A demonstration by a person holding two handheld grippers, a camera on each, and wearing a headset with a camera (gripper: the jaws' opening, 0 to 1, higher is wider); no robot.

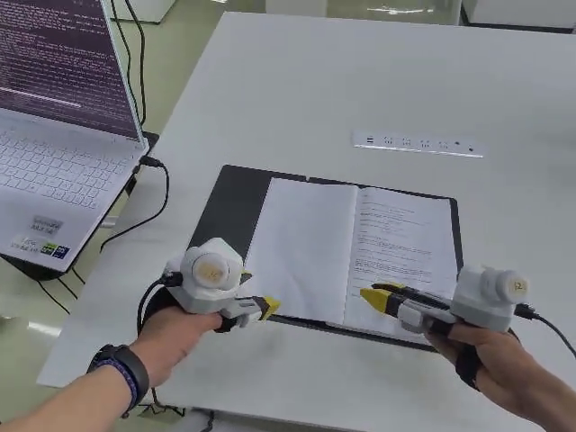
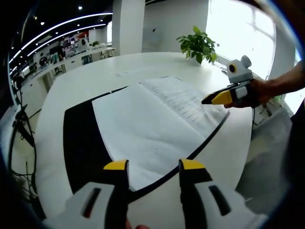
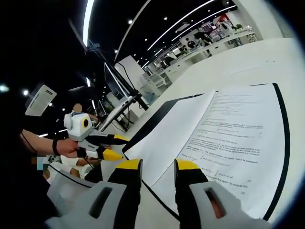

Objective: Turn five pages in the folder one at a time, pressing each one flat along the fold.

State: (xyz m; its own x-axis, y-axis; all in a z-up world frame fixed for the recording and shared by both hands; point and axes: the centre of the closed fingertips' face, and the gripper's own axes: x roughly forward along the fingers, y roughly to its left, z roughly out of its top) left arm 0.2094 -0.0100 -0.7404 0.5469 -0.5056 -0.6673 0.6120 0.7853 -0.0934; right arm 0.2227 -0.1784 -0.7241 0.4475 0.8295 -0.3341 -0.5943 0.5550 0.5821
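Lying open flat, black folder (image 1: 232,202), white pages (image 1: 304,250)

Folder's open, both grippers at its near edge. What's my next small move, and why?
Probably ease the right gripper forward to pinch the near edge of the printed right page. Its jaws stand open at that edge, and the page lies flat, ungripped. The left gripper, also open, sits beside the blank left page, free to press the fold.
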